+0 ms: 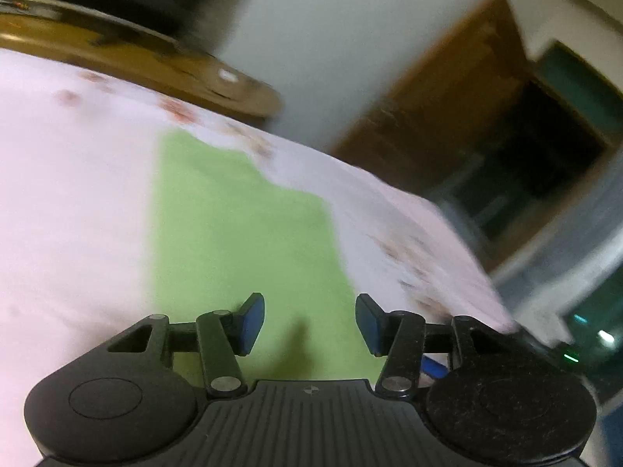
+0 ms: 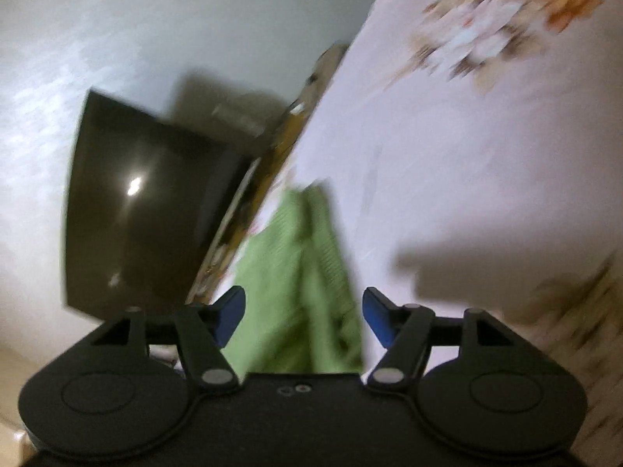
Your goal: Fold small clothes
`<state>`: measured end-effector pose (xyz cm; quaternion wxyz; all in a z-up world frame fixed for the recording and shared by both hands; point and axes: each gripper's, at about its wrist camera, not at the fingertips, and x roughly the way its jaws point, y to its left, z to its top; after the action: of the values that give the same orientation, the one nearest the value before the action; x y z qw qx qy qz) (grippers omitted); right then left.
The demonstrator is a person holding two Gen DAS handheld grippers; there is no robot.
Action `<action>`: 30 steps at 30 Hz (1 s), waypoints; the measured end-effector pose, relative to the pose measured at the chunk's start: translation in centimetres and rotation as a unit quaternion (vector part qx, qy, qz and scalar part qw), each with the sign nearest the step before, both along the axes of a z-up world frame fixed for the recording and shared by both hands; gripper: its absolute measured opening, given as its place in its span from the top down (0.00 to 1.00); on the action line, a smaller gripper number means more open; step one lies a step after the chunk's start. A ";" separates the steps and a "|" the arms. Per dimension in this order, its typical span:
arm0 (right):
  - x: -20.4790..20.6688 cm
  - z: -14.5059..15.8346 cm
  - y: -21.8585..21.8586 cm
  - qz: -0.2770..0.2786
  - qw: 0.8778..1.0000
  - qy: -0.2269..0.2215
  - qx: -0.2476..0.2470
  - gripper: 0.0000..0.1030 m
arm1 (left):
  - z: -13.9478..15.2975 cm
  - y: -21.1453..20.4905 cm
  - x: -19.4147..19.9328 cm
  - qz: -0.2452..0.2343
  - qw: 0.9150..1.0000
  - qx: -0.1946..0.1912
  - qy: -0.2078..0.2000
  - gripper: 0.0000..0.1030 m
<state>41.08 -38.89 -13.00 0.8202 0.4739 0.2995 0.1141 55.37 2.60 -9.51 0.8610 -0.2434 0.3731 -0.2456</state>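
Note:
A light green garment lies flat on a pale pink floral sheet. My left gripper is open and empty, just above the garment's near end. In the right wrist view the same green garment shows creased, with a fold ridge down its middle. My right gripper is open and empty, with the garment between and beyond its blue pads. Both views are blurred.
The sheet covers a bed with a brown wooden headboard edge. A dark screen stands by the pale wall. A brown wooden door and dark opening lie past the bed's right edge.

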 end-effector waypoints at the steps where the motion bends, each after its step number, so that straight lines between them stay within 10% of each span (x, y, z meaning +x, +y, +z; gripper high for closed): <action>1: 0.3 0.2 1.2 0.022 1.000 0.002 0.007 0.35 | -0.3 0.8 0.5 0.020 1.000 0.018 0.007 0.51; 9: 3.5 -0.1 6.6 0.057 0.993 0.072 -0.071 0.51 | -3.5 1.8 1.4 0.074 0.992 0.095 0.047 0.51; 11: 4.6 0.3 7.9 0.062 0.988 0.080 -0.118 0.88 | -4.3 1.4 1.1 0.073 0.990 0.110 0.054 0.51; 12: 5.3 0.5 8.4 0.066 0.984 0.082 -0.143 0.89 | -4.2 1.2 0.9 0.072 0.990 0.114 0.048 0.51; 18: 2.1 3.9 7.4 0.059 0.980 0.009 -0.188 0.90 | -4.7 1.0 -1.0 0.054 0.991 0.118 0.039 0.51; 22: 3.4 -0.1 5.9 0.047 0.980 0.077 -0.180 0.89 | -3.4 1.1 -0.9 0.037 0.990 0.135 0.028 0.51; 27: 2.9 1.9 5.0 0.026 0.982 0.015 -0.187 0.47 | -1.2 3.4 1.7 0.062 0.994 0.093 -0.002 0.51; 30: 6.3 2.6 4.1 0.035 0.981 0.009 -0.190 0.59 | -1.4 2.0 4.4 0.043 0.994 0.102 -0.002 0.51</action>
<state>47.37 -34.81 -10.43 0.8881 0.2996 0.3394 0.0800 59.74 4.57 -10.95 0.8917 -0.1698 0.3838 -0.1695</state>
